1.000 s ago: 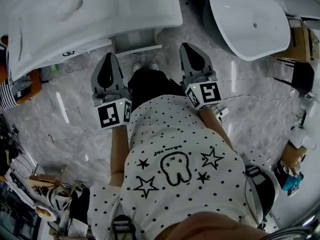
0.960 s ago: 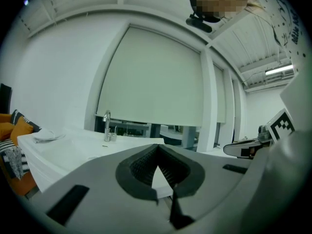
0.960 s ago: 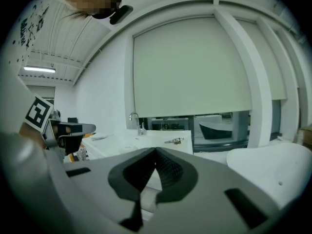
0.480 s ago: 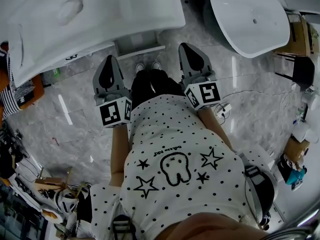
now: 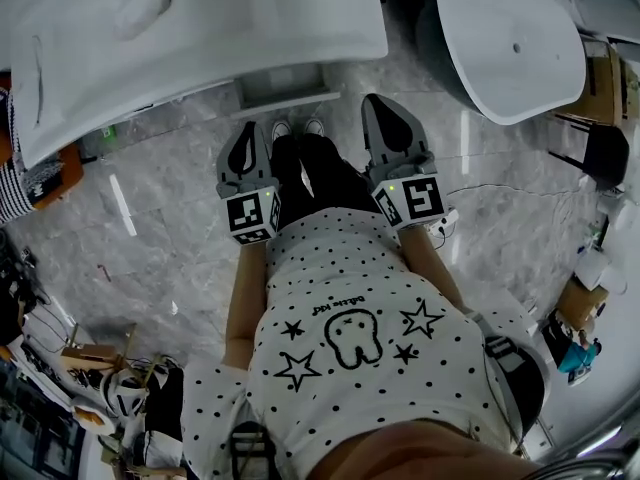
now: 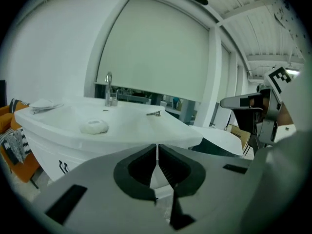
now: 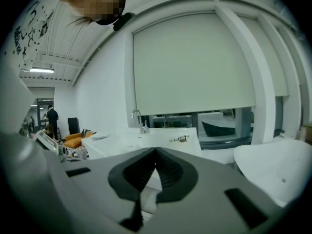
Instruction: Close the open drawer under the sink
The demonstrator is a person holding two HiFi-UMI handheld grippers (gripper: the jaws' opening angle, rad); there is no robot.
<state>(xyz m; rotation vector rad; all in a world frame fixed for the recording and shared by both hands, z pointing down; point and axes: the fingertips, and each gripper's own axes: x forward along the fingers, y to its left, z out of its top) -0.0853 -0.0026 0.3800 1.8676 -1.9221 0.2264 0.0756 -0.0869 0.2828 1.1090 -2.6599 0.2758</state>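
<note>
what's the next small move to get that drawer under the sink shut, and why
Probably ease the left tongs forward until their tips meet the drawer front. The drawer sticks out from under the sink; both left and right tongs are shut, empty and short of it, and the left line up with its front.

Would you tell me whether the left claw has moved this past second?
Yes: in the head view the left claw has sunk floorward and shifted right, closer to the open drawer's left corner.
</note>
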